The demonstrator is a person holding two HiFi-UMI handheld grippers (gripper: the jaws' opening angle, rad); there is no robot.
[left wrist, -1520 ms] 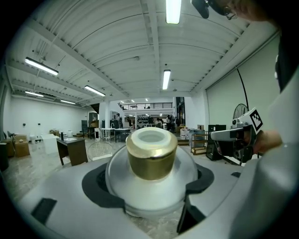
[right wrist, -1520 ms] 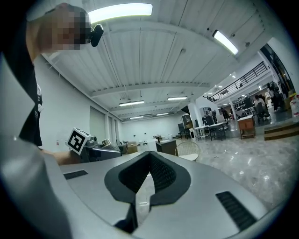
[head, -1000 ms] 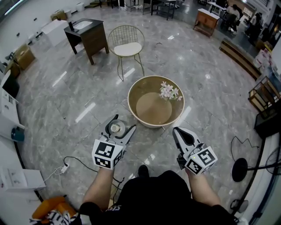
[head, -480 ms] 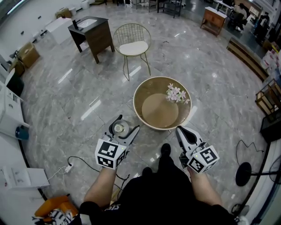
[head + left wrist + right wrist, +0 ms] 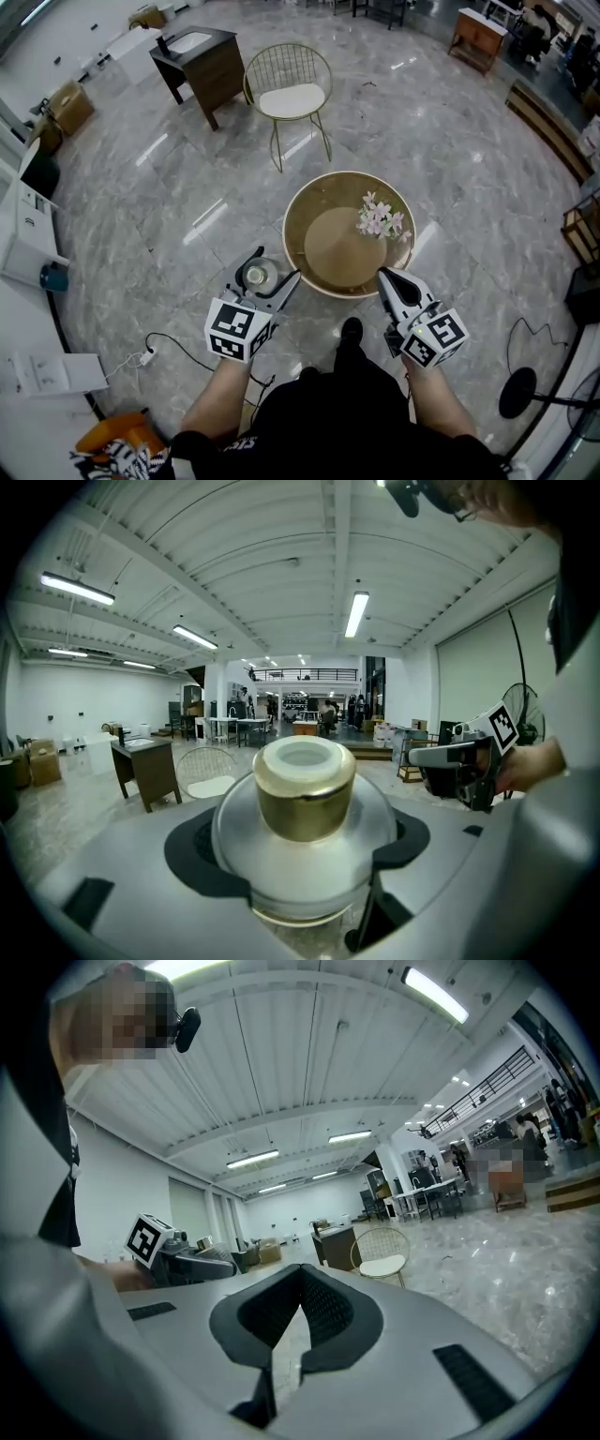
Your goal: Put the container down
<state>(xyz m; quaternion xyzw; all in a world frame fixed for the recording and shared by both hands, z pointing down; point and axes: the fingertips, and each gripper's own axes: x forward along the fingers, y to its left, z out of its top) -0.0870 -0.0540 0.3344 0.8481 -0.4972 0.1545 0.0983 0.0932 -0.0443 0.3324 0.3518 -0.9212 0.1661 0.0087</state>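
Container [image 5: 253, 275] held in the air beside the round desk [image 5: 300, 202], not yet set down
The left gripper [image 5: 268, 271] has its fingers [image 5: 122, 874] clenched on the jar's glass body, gold neck upright, just off the desk's near-left rim and over the floor; the right gripper [image 5: 386, 278] has its fingers [image 5: 394, 1335] drawn almost together on nothing. This looks like the carry before placing: the next move likely calls for reaching over bare top, clear of the flowers [image 5: 380, 218], lowering until the base rests, then releasing
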